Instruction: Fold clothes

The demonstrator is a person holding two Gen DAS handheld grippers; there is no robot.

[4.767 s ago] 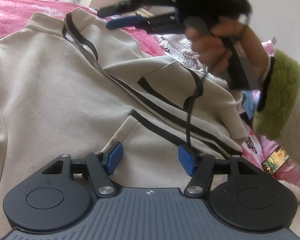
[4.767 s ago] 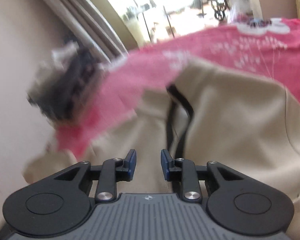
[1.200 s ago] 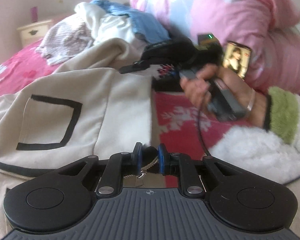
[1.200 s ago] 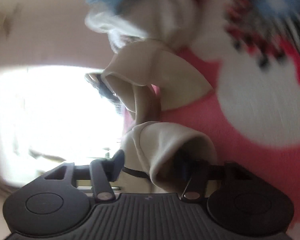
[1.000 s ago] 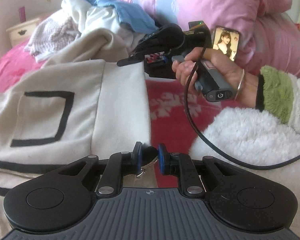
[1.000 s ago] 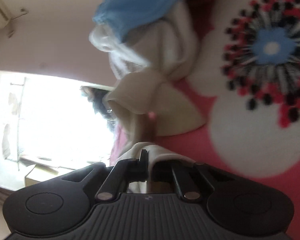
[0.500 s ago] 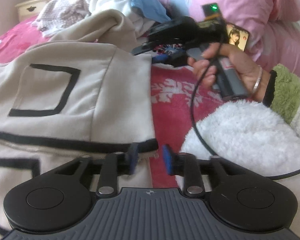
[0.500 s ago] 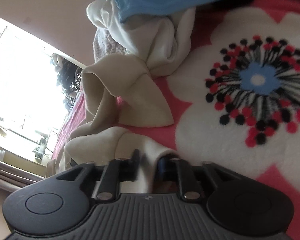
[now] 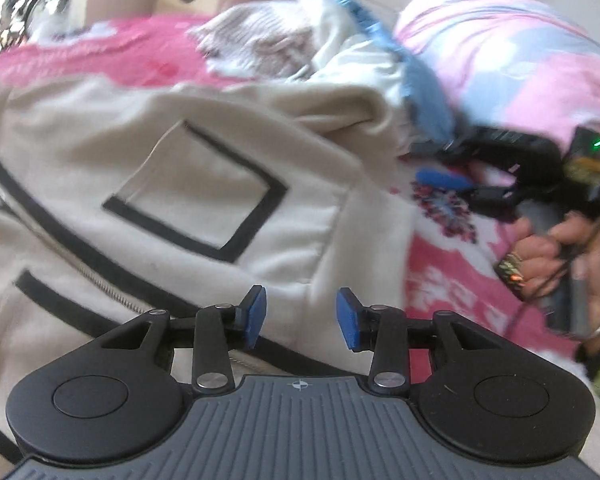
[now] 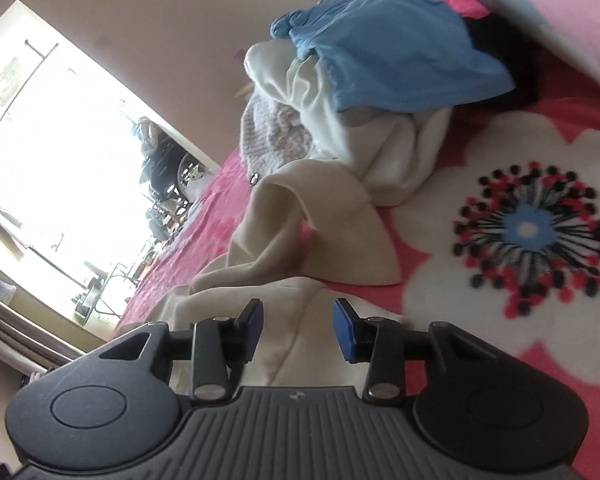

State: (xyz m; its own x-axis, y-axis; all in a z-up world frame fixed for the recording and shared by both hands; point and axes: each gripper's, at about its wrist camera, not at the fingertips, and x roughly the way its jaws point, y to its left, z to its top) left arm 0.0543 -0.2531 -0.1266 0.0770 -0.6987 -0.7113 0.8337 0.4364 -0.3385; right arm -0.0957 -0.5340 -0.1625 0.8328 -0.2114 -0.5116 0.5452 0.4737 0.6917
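Both tools, left [image 9: 300, 316] and right [image 10: 298, 330], have just opened and dropped the jacket [image 9: 204, 184], one fold laid at twelve o'clock

We count one cream jacket [image 9: 188, 184] across the middle of the left view, with one black-edged pocket [image 9: 196, 196]. At upper right lie three more garments: one blue [image 10: 384, 48], one white [image 10: 340, 136], one knitted [image 10: 272, 136]. We see two grippers, one [image 9: 300, 312] per view [image 10: 296, 324].
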